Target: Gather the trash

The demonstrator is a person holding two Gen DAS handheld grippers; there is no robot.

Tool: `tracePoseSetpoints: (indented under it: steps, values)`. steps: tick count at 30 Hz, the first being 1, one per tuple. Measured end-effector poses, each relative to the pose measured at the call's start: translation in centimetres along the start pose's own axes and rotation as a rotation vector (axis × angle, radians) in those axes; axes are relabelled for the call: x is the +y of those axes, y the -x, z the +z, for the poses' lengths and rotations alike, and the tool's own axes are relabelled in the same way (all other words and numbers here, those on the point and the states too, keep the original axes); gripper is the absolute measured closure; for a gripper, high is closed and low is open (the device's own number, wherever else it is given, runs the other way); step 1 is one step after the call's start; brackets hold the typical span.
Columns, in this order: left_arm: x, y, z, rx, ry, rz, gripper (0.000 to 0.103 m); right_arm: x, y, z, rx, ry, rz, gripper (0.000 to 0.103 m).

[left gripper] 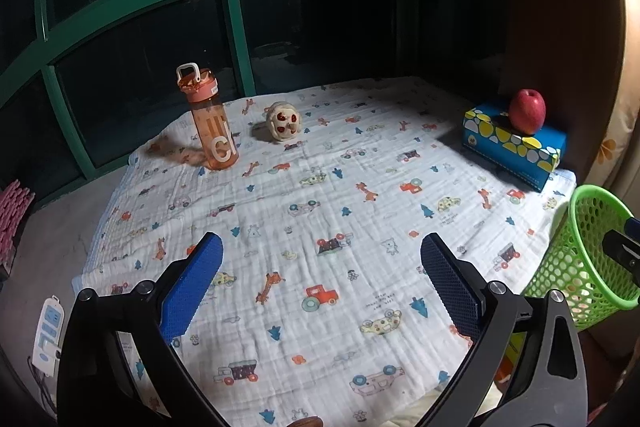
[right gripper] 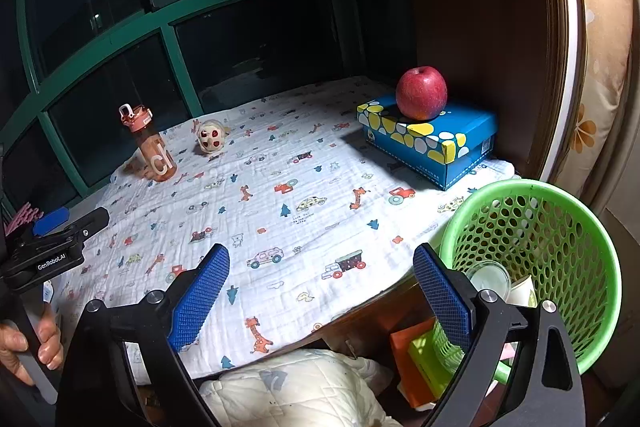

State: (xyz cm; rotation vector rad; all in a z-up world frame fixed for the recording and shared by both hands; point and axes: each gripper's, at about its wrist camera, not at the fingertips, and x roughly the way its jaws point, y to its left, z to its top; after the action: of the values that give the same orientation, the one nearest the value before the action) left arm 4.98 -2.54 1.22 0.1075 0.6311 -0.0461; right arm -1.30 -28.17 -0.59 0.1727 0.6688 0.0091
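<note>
We are holding both tongs, left gripper (left gripper: 320, 267) and right gripper (right gripper: 320, 275), wide and empty, the green perforated plastic basket (right gripper: 576, 227) sitting lower right, nearer the right.

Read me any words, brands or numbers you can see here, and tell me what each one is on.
"GenRobot.AI": white lettering on the left hand-held gripper, seen from the right wrist camera.
"cl", large white letters, cut off: on the orange water bottle.
Small print on the blue box side and on the patterned cloth: too small to read.
</note>
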Motion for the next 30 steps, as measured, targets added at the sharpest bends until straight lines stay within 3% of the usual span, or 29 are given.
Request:
tracePoseSetpoints:
  steps: [30]
  values:
    - [0.4,1.0,-0.7,-0.009,0.01,0.012,0.005,1.2,1.5,-0.2,-0.031,0.008,0.002,0.011]
